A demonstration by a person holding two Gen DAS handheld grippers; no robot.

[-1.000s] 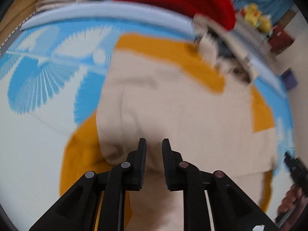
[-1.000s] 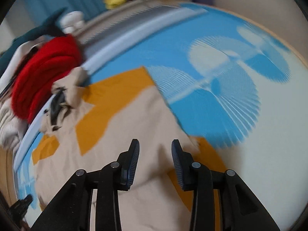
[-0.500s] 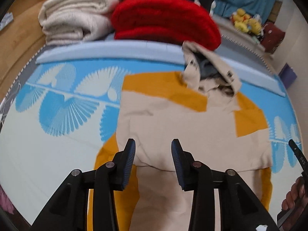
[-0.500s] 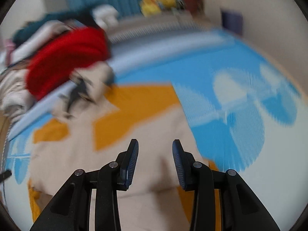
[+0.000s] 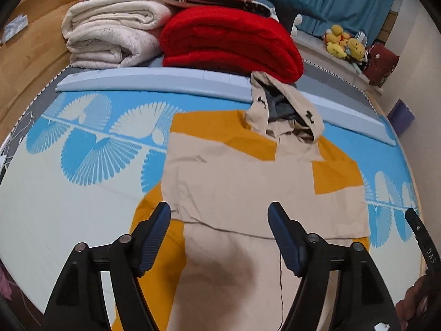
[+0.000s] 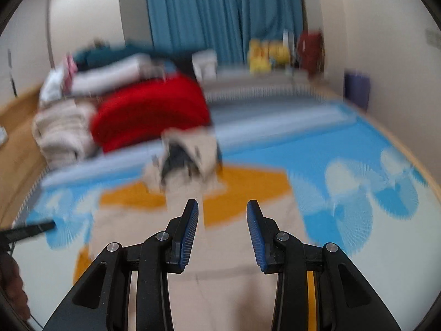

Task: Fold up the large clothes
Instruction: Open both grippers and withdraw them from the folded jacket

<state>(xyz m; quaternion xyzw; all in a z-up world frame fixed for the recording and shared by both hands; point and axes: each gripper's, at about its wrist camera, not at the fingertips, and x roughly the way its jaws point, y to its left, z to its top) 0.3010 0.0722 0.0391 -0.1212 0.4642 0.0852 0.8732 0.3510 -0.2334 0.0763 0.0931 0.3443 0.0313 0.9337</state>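
Observation:
A beige and orange hooded jacket [image 5: 248,182] lies folded on the blue and white patterned mat [image 5: 82,149], its hood [image 5: 284,110] at the far end. My left gripper [image 5: 220,215] hangs above the jacket's near part with its jaws opening and nothing between them. The right wrist view is blurred; there the jacket [image 6: 237,237] lies below my right gripper [image 6: 222,212], which stands open and holds nothing. The hood [image 6: 190,151] shows beyond it. The tip of the right gripper shows at the right edge of the left wrist view.
A red folded blanket [image 5: 228,41] and cream folded bedding [image 5: 110,33] are stacked behind the mat's pale blue rolled edge [image 5: 154,81]. Yellow plush toys [image 5: 341,42] and a blue curtain [image 6: 220,13] stand at the back. A wooden floor [image 5: 24,55] runs along the left.
Both grippers have risen away from the jacket, so more of the room shows. The left jaws, nearly shut a second ago, have spread wide. The right jaws kept about the same gap.

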